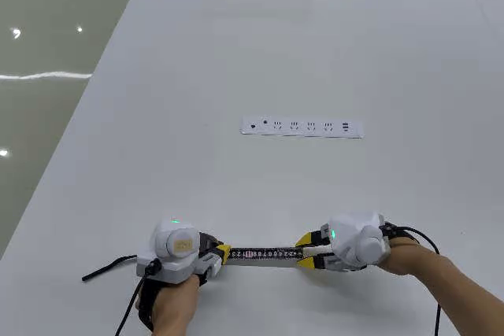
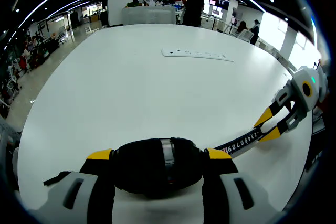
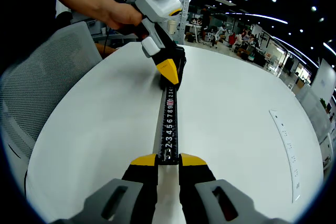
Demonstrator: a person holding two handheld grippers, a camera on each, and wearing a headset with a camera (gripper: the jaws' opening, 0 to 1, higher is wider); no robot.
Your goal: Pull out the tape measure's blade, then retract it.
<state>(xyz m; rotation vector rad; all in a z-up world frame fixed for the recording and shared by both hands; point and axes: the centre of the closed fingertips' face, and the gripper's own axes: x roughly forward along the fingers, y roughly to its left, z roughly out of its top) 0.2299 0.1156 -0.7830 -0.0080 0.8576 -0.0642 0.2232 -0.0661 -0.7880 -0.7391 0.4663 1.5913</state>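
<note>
1. Resting on a smooth, glossy white table [image 1: 276,53], near its front edge: rounded, matte-black tape measure case [image 2: 157,167], clamped across its sides by the left gripper [image 2: 157,156]. Jaws closed against the case, with yellow tips and pale grey plastic bodies.
2. Running flat along the tabletop from the case to the right gripper [image 3: 168,160]: thin, narrow blade [image 3: 169,124], dark with pale print, drawn out straight between the two tools.
3. Pinching the blade's free end: right gripper jaws, closed upon it, yellow tips almost meeting.
4. Printed along the blade, as read in the right gripper view: numerals 2 to 9, then a red-backed mark, then further figures too fine to read.
5. Grasping the left gripper from behind: left hand [image 1: 173,304], low over the table. Grasping the other tool: right hand [image 1: 405,257], forearm entering from the right. Tools facing one another along the blade.
6. Lying farther back, mid-table: flat, white, rectangular power strip [image 1: 302,127] with a row of sockets, markings too small to read. Trailing left from the left gripper: thin black cable [image 1: 106,267].
</note>
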